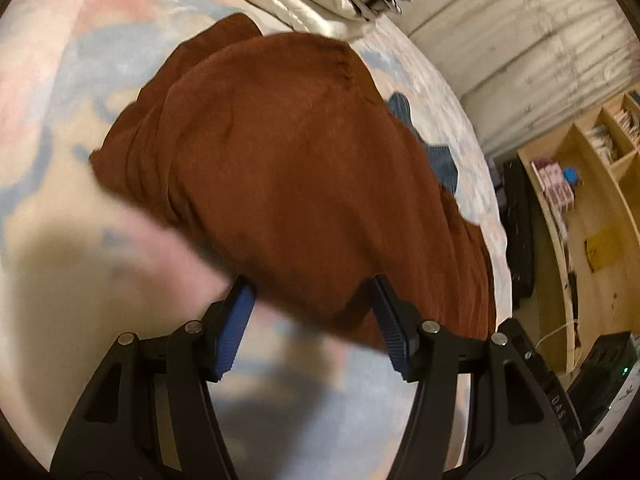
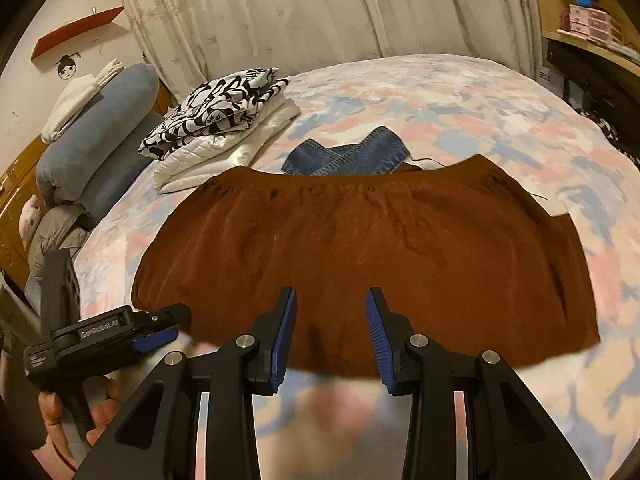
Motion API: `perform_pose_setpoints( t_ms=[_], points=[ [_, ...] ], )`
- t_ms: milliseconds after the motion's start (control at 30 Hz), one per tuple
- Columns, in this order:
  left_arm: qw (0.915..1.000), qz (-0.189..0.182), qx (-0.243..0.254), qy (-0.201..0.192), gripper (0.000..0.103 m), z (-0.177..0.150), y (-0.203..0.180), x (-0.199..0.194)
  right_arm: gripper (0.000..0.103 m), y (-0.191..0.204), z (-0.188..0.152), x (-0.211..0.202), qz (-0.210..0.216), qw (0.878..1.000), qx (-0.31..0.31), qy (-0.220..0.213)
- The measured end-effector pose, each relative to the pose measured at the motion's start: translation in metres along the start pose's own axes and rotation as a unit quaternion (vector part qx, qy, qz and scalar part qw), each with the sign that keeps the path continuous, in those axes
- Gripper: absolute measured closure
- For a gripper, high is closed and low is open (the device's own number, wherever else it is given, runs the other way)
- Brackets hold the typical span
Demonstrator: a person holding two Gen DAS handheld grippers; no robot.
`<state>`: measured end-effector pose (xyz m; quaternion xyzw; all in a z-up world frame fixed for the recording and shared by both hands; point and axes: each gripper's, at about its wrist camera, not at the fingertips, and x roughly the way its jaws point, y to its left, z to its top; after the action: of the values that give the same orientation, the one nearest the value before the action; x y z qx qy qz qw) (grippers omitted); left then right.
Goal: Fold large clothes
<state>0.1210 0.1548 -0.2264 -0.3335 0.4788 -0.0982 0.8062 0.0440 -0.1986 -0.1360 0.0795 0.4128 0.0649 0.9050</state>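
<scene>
A rust-brown garment (image 2: pixel 380 248) lies spread flat on the bed (image 2: pixel 460 100), its gathered waistband at the far side. In the right wrist view my right gripper (image 2: pixel 332 332) hovers over the near hem, jaws apart, with cloth showing in the gap but neither pad pressing on it. My left gripper (image 2: pixel 172 326) is at the garment's near left corner, held by a hand (image 2: pixel 52 412). In the left wrist view the left gripper (image 1: pixel 312 312) stands wide open, with the blurred edge of the brown garment (image 1: pixel 300 160) between its fingertips and untouched by the pads.
A blue denim piece (image 2: pixel 348 152) lies just behind the waistband. At the back left a folded stack (image 2: pixel 224 120) of white and black-and-white clothes rests near blue pillows (image 2: pixel 100 120). A curtain hangs behind the bed. Wooden shelves (image 1: pixel 592 184) stand beyond the bed's right edge.
</scene>
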Motion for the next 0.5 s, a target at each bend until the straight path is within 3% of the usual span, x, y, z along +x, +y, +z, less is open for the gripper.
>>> perform_pose_setpoints(
  t_ms=[233,333,400,467,500],
  points=[
    [0.9997,-0.01,-0.01,-0.018,0.046,0.037,0.004,0.026,0.067,0.008,0.021,0.041,0.009,1.0,-0.006,0.005],
    [0.9991,0.0,0.002,-0.043,0.047,0.054,-0.005,0.035,0.067,0.011,0.032,0.059,0.006,1.0,-0.014,0.005],
    [0.9982,0.009,0.005,-0.06,0.055,0.065,-0.009,0.038,0.068,0.016,0.042,0.073,-0.003,1.0,-0.024,0.0],
    [0.9967,0.011,0.002,-0.08,0.073,0.075,-0.011,0.038,0.074,0.02,0.052,0.089,-0.013,0.999,-0.039,-0.005],
    [0.9962,0.011,0.006,-0.086,0.076,0.076,-0.013,0.038,0.075,0.02,0.054,0.094,-0.02,0.999,-0.045,-0.005]
  ],
)
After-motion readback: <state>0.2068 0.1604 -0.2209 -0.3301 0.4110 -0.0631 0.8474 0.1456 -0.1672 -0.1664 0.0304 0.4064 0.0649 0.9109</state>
